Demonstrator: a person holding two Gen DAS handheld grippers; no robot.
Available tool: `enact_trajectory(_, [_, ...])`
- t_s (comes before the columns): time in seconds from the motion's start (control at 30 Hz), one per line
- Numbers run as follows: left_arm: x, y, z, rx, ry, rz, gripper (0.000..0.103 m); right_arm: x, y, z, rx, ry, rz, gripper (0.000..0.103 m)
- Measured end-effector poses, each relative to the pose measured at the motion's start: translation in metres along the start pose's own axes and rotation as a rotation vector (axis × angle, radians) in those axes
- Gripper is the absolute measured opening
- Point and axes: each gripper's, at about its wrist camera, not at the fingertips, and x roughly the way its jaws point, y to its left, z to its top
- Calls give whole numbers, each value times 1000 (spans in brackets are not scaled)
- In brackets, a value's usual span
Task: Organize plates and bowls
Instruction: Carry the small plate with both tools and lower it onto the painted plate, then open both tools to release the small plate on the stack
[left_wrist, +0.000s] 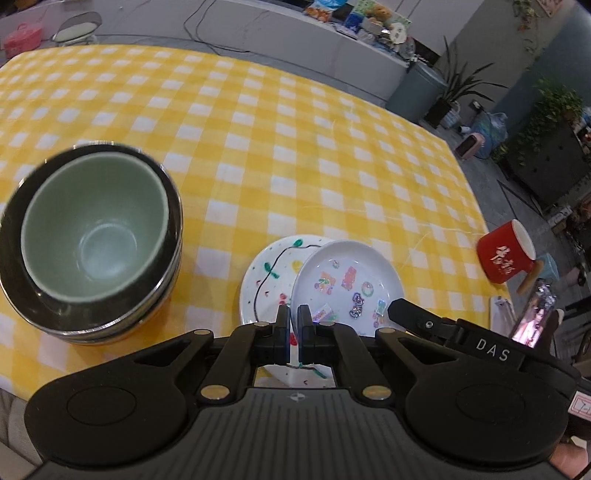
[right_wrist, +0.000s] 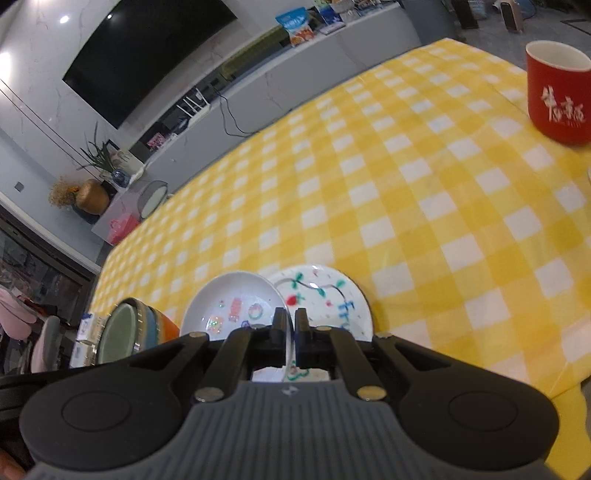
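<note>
A small white plate with stickers (left_wrist: 347, 280) (right_wrist: 236, 306) hangs between my two grippers. Its left rim runs into my left gripper (left_wrist: 293, 314), which is shut on it. The opposite rim sits in my right gripper (right_wrist: 290, 317), also shut; in the left wrist view its tip (left_wrist: 393, 312) reaches in from the right. Under the sticker plate, partly covered by it, lies a white plate with drawn doodles (left_wrist: 266, 280) (right_wrist: 332, 295). To the left stands a stack of bowls, a pale green bowl (left_wrist: 92, 229) (right_wrist: 118, 332) nested in a dark one (left_wrist: 173, 236).
A yellow-and-white checked tablecloth (left_wrist: 258, 147) covers the table. A red mug with white lettering (left_wrist: 504, 258) (right_wrist: 557, 96) stands near the right edge, where the table (left_wrist: 476, 206) drops off to the floor. The near edge runs just under my grippers.
</note>
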Motion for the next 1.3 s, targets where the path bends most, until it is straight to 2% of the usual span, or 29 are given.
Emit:
enact_trajectory(0.13, [12, 4, -4, -17, 4, 25, 3, 11, -3, -4, -3, 15, -16, 1])
enact_trajectory(0.3, [25, 6, -4, -33, 21, 10, 3, 21, -13, -2, 14, 27, -41, 1])
enact_trajectory(0.43, [33, 3, -6, -13, 16, 39, 3, 28, -18, -1, 33, 39, -37, 1])
enact_trajectory(1.0, [44, 1, -8, 23, 32, 56, 4, 40, -18, 0, -6, 38, -85, 1])
enact_trajectory(1.17, [42, -3, -10, 53, 23, 79, 7, 37, -13, -2, -45, 24, -99, 5])
enact_trajectory(1.3, [36, -7, -9, 87, -9, 97, 15, 34, -9, -3, -86, 3, -123, 9])
